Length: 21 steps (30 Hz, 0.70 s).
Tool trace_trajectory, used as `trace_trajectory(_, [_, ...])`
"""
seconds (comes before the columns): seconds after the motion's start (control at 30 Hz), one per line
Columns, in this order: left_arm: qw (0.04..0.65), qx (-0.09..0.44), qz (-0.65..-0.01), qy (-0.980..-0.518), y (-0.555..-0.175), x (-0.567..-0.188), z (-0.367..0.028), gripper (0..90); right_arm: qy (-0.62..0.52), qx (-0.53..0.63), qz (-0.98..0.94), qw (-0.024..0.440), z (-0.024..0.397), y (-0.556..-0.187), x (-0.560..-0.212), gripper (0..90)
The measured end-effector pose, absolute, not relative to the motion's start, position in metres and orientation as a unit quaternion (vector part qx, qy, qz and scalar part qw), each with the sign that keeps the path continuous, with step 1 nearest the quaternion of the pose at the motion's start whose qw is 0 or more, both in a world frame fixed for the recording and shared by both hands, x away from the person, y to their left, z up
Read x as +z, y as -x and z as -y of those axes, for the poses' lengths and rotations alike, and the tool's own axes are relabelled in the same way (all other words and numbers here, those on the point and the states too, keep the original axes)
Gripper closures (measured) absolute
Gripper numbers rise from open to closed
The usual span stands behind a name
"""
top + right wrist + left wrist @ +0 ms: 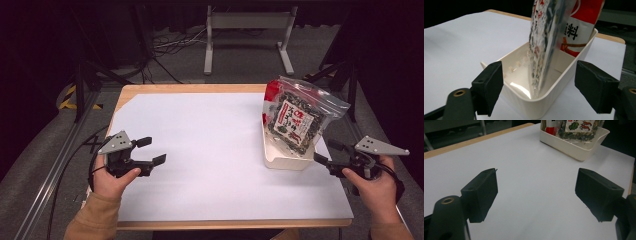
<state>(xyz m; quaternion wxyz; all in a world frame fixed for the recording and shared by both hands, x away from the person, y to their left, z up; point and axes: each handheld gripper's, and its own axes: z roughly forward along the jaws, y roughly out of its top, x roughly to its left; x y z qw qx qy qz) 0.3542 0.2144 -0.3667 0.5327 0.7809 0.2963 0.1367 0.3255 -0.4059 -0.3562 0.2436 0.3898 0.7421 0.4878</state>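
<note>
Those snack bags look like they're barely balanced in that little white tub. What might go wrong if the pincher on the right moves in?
Two risks, both guesses:
1. The clear zip-top bag of dark snack mix stands tilted in the cream plastic tub, rising well above its rim. A nudge might topple it out.
2. The open right gripper sits close to the tub's near end. The tub looks light, so a push could slide it across the white table sheet.

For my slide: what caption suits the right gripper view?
Open right gripper facing cream plastic bin holding upright clear snack bag.
</note>
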Motion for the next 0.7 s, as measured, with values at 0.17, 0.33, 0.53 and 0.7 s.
trace_trajectory(0.17, [0.532, 0.143, -0.304, -0.777, -0.347, -0.381, -0.225, 18.5, -0.368, 0.501, -0.742, 0.25, 0.401, -0.314, -0.372, 23.2])
trace_trajectory(0.33, [0.541, 0.15, -0.304, -0.769, -0.344, -0.389, -0.231, 17.7, -0.365, 0.514, -0.733, 0.257, 0.397, -0.309, -0.384, 23.3])
trace_trajectory(0.53, [0.553, 0.152, -0.289, -0.767, -0.344, -0.397, -0.231, 15.0, -0.355, 0.511, -0.741, 0.252, 0.394, -0.31, -0.399, 22.5])
trace_trajectory(0.7, [0.557, 0.143, -0.286, -0.767, -0.346, -0.405, -0.231, 14.8, -0.348, 0.502, -0.746, 0.263, 0.394, -0.311, -0.409, 21.3])
